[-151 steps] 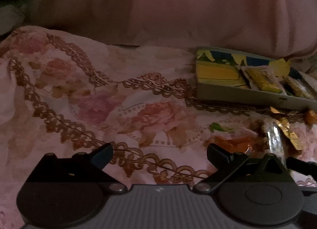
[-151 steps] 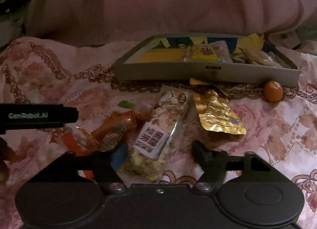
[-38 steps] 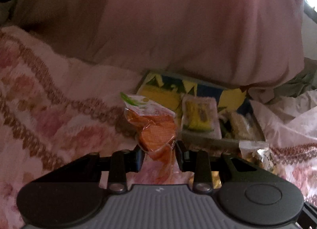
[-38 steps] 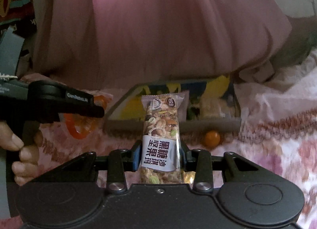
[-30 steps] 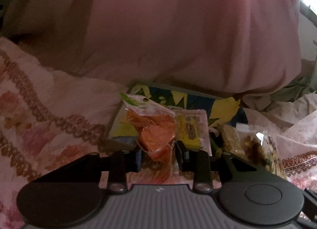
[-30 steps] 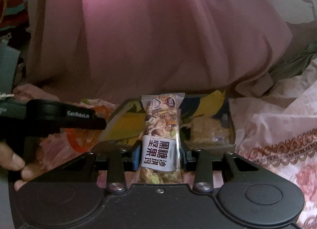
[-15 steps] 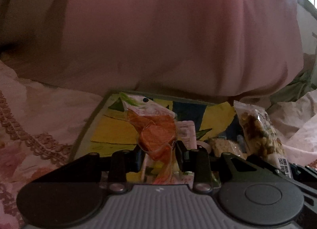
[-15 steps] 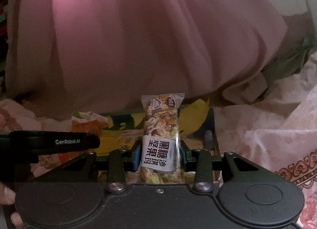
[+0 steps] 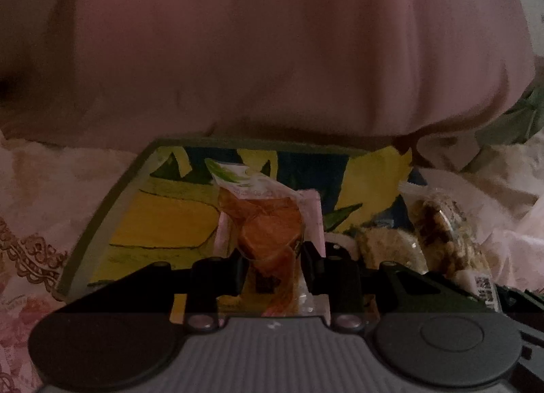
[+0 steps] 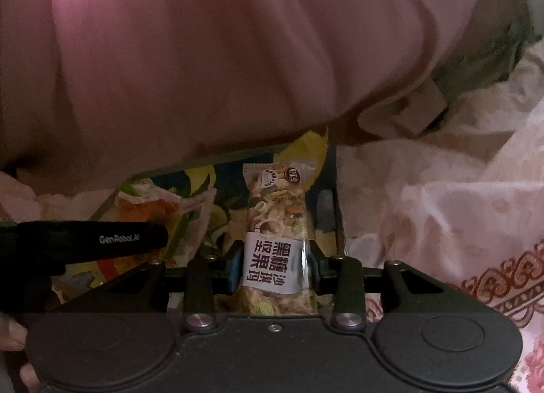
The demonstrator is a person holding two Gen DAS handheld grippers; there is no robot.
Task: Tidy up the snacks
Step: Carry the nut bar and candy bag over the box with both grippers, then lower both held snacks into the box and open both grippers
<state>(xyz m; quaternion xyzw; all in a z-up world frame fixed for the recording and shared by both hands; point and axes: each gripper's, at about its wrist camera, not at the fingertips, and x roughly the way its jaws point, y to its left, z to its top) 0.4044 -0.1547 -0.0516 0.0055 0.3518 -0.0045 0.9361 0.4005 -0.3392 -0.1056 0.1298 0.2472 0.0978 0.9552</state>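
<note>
My left gripper [image 9: 273, 253] is shut on an orange snack packet [image 9: 265, 226] and holds it over the shallow grey box [image 9: 102, 223] with a yellow and blue printed floor. My right gripper [image 10: 277, 265] is shut on a clear nut bar packet [image 10: 275, 243] with a white label and holds it over the right part of the same box [image 10: 335, 209]. The nut bar also shows at the right in the left wrist view [image 9: 445, 236]. The left gripper's body [image 10: 85, 240] and the orange packet [image 10: 149, 206] show at the left in the right wrist view.
A pink packet [image 9: 314, 216] and a crumbly bar [image 9: 377, 246] lie in the box. A large pink pillow [image 9: 272, 53] rises just behind the box. Floral bedding [image 9: 30, 250] lies left, white patterned cloth [image 10: 459, 223] right.
Both grippers have moved forward from the bedding over the box, each carrying its packet. The box now fills the lower middle of both views.
</note>
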